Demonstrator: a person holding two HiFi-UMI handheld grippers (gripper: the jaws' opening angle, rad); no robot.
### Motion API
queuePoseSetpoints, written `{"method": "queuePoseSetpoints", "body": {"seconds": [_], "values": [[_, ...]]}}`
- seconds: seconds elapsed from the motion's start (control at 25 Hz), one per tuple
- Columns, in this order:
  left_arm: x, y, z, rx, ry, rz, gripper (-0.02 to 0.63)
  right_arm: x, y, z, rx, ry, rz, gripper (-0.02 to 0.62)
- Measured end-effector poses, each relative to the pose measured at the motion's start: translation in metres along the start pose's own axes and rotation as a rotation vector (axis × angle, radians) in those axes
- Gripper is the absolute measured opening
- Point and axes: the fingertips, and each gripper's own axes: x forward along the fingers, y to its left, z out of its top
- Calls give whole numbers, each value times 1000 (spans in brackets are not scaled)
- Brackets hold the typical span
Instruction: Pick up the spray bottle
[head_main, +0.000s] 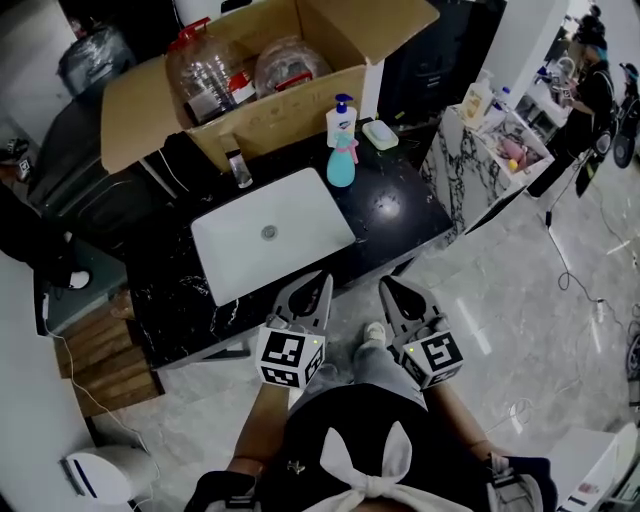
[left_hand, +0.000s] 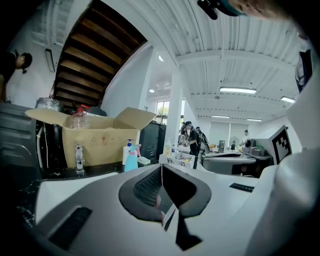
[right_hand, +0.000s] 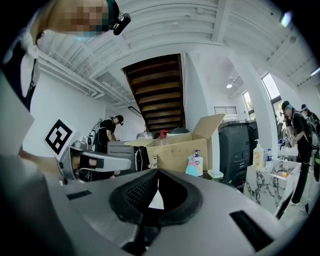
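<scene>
The spray bottle (head_main: 341, 162), turquoise with a pink trigger, stands upright on the black counter (head_main: 400, 215) behind the white sink's far right corner. It also shows in the left gripper view as a small spray bottle (left_hand: 132, 159) and in the right gripper view as a spray bottle (right_hand: 191, 165) in front of the cardboard box. My left gripper (head_main: 321, 283) and right gripper (head_main: 389, 287) hang side by side off the counter's near edge, well short of the bottle. Both have their jaws shut with nothing between them, seen at the left gripper (left_hand: 161, 168) and right gripper (right_hand: 158, 173).
A white pump bottle (head_main: 342, 117) stands right behind the spray bottle, a soap dish (head_main: 380, 134) to its right. The white sink (head_main: 270, 235) with its faucet (head_main: 240, 168) lies between me and the bottle. An open cardboard box (head_main: 250, 75) holds plastic jugs. A marble shelf (head_main: 480, 150) stands at right.
</scene>
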Motion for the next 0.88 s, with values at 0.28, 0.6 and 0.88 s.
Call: {"method": "queuePoseSetpoints", "body": {"seconds": [0.28,0.6,0.88], "values": [[33,13,22,-30,-38,65,29,16,-29,5,-1,-2,59,25],[71,29,48,-63,-101,138,31,24,-73,10,-4,-6,90,25],[97,32,71,-47,-140,169,199,31,-104,16,-9,-13,138,25]]}}
